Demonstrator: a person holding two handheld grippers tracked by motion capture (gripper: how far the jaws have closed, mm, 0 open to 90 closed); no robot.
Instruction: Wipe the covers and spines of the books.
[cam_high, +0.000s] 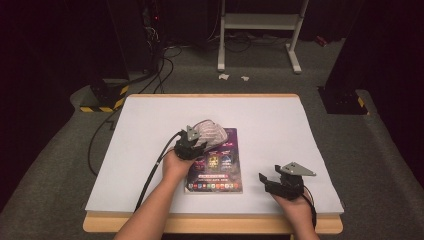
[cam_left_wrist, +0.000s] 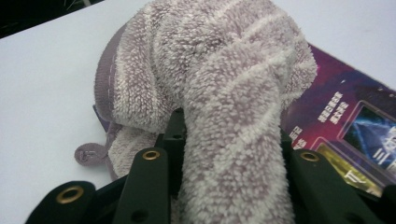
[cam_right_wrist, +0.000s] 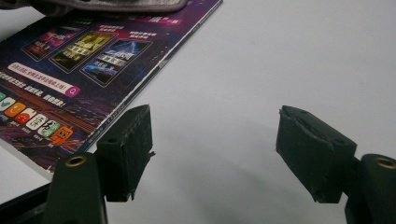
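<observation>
One towel (cam_left_wrist: 215, 93) between fingers (cam_left_wrist: 144, 186), one book (cam_left_wrist: 355, 126).

I see a worktop (cam_high: 280, 125) with a white surface and a pale wooden edge along its near and far sides, standing on grey carpet (cam_high: 55, 150). Beyond its far edge, a white metal stand (cam_high: 260, 22) rests on the floor, with two small white scraps (cam_high: 232, 77) lying just in front of it. At the far left, black cables (cam_high: 160, 70) trail across the carpet beside a dark base marked with yellow and black hazard stripes (cam_high: 102, 97). Another dark base (cam_high: 345, 100) sits at the far right. The background is dark.
</observation>
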